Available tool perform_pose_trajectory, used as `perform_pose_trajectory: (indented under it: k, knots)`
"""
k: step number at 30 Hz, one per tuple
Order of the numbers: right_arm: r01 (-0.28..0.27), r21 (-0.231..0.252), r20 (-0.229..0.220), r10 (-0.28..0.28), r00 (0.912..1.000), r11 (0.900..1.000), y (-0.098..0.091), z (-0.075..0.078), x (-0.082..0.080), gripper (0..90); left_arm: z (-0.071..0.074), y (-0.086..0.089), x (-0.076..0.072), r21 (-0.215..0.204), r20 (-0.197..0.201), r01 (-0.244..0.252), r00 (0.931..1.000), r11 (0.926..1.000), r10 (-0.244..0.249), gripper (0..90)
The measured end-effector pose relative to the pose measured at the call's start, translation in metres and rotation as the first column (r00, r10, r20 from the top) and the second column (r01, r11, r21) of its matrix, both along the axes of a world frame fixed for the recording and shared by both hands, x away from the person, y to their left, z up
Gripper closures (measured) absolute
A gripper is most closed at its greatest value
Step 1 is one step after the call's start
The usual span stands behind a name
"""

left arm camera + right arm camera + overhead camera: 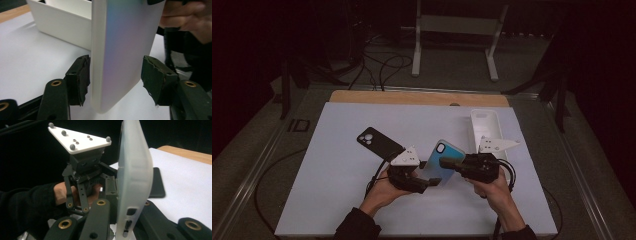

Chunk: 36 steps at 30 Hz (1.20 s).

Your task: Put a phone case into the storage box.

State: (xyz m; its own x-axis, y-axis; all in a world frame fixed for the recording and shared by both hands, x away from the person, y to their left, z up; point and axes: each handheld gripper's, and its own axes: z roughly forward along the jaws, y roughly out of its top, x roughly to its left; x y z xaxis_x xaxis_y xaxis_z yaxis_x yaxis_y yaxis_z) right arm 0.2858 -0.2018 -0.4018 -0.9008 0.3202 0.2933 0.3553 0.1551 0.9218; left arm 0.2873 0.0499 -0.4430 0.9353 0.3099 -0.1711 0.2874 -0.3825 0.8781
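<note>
A phone case (443,156) with a teal back and a camera cut-out is held up above the white board (337,165) between both grippers. My right gripper (448,162) is shut on it from the right. In the right gripper view the frosted case (135,177) stands edge-on between the jaws, which clamp its two faces. My left gripper (430,182) comes in from the lower left. In the left gripper view its pads (78,80) sit against the two long edges of the case (120,55), near its rounded bottom end. A black phone (378,141) lies flat on the board behind the left hand.
A white open tray (477,120) stands at the back right of the board, also seen behind the case as a white tray (62,25). A wooden strip (412,97) runs along the board's far edge. Cables trail from both grippers towards me.
</note>
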Motion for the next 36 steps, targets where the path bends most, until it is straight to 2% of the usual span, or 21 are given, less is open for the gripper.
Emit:
perform_pose_trajectory:
  k: [4, 9, 10, 12, 15, 16, 17, 18, 19, 20, 21, 22, 23, 25, 27, 28, 32, 33, 36]
  knots:
    - [-0.006, -0.009, 0.004, 0.006, 1.0000, 0.9999, 0.000, -0.001, 0.002, 86.8, -0.001, 0.000, -0.001, 0.015, 0.003, 0.029, 0.9996, 0.9995, -0.029, 50.3]
    - [-0.006, -0.019, 0.012, 0.007, 0.9999, 0.9998, -0.003, -0.001, 0.003, 83.1, -0.002, 0.002, -0.001, 0.006, 0.006, 0.040, 0.9992, 0.9992, -0.040, 62.4]
    - [0.013, -0.027, 0.022, -0.012, 0.9997, 0.9995, -0.003, 0.000, 0.003, 73.5, -0.003, 0.002, -0.001, 0.004, 0.008, 0.043, 0.9990, 0.9991, -0.043, 68.1]
    - [0.025, -0.041, 0.032, -0.024, 0.9992, 0.9988, -0.002, 0.000, 0.002, 65.0, -0.004, 0.002, -0.002, 0.005, 0.010, 0.051, 0.9986, 0.9987, -0.051, 73.6]
    - [0.039, -0.059, 0.045, -0.036, 0.9983, 0.9975, 0.000, 0.001, 0.002, 56.0, -0.005, 0.002, -0.003, 0.001, 0.018, 0.055, 0.9983, 0.9985, -0.055, 79.5]
    - [0.039, -0.059, 0.045, -0.036, 0.9983, 0.9975, 0.000, 0.001, 0.002, 56.0, -0.005, 0.002, -0.003, 0.001, 0.018, 0.055, 0.9983, 0.9985, -0.055, 80.2]
    - [0.051, -0.078, 0.068, -0.046, 0.9966, 0.9956, 0.002, 0.001, 0.001, 49.1, -0.005, 0.001, -0.005, 0.005, 0.026, 0.048, 0.9985, 0.9989, -0.048, 80.4]
    - [0.058, -0.086, 0.069, -0.052, 0.9963, 0.9946, 0.004, 0.001, 0.001, 46.6, -0.005, 0.001, -0.005, 0.005, 0.026, 0.048, 0.9985, 0.9989, -0.048, 80.4]
    - [0.073, -0.107, 0.076, -0.065, 0.9950, 0.9916, 0.006, 0.001, 0.000, 41.6, -0.004, 0.000, -0.006, 0.018, 0.042, 0.034, 0.9985, 0.9992, -0.035, 80.5]
    - [0.089, -0.127, 0.088, -0.078, 0.9931, 0.9879, 0.007, 0.001, 0.000, 36.5, -0.004, 0.000, -0.006, 0.018, 0.042, 0.034, 0.9985, 0.9992, -0.035, 80.6]
    - [0.089, -0.127, 0.088, -0.078, 0.9931, 0.9879, 0.007, 0.001, 0.000, 36.5, -0.004, 0.000, -0.006, 0.023, 0.047, 0.023, 0.9986, 0.9995, -0.024, 80.6]
    - [0.135, -0.166, 0.096, -0.121, 0.9881, 0.9769, 0.010, 0.001, -0.001, 24.6, -0.003, 0.002, -0.005, 0.021, 0.050, 0.001, 0.9987, 0.9998, -0.002, 80.7]
    - [0.158, -0.174, 0.102, -0.142, 0.9846, 0.9719, 0.010, 0.000, -0.001, 20.1, -0.003, 0.003, -0.005, 0.020, 0.051, -0.009, 0.9987, 0.9998, 0.008, 80.8]
    - [0.172, -0.175, 0.101, -0.156, 0.9826, 0.9695, 0.010, 0.000, -0.001, 17.5, -0.003, 0.005, -0.004, 0.021, 0.054, -0.023, 0.9983, 0.9995, 0.022, 80.8]
    - [0.218, -0.173, 0.096, -0.204, 0.9743, 0.9605, 0.007, 0.002, 0.000, 13.8, -0.002, 0.008, -0.003, 0.025, 0.060, -0.050, 0.9970, 0.9984, 0.048, 80.8]
    - [0.218, -0.173, 0.096, -0.204, 0.9743, 0.9605, 0.007, 0.002, 0.000, 13.8, -0.002, 0.008, -0.003, 0.024, 0.061, -0.059, 0.9965, 0.9980, 0.058, 80.8]
    - [0.265, -0.161, 0.091, -0.253, 0.9631, 0.9508, 0.002, 0.004, 0.000, 13.2, -0.002, 0.010, -0.002, 0.041, 0.075, -0.120, 0.9904, 0.9920, 0.116, 80.8]
    - [0.288, -0.154, 0.081, -0.279, 0.9569, 0.9452, 0.000, 0.005, 0.001, 13.4, -0.002, 0.010, -0.002, 0.044, 0.076, -0.130, 0.9890, 0.9905, 0.127, 80.8]
    - [0.302, -0.147, 0.071, -0.295, 0.9530, 0.9419, 0.000, 0.007, 0.001, 13.9, -0.003, 0.009, -0.001, 0.055, 0.079, -0.160, 0.9847, 0.9856, 0.156, 80.8]
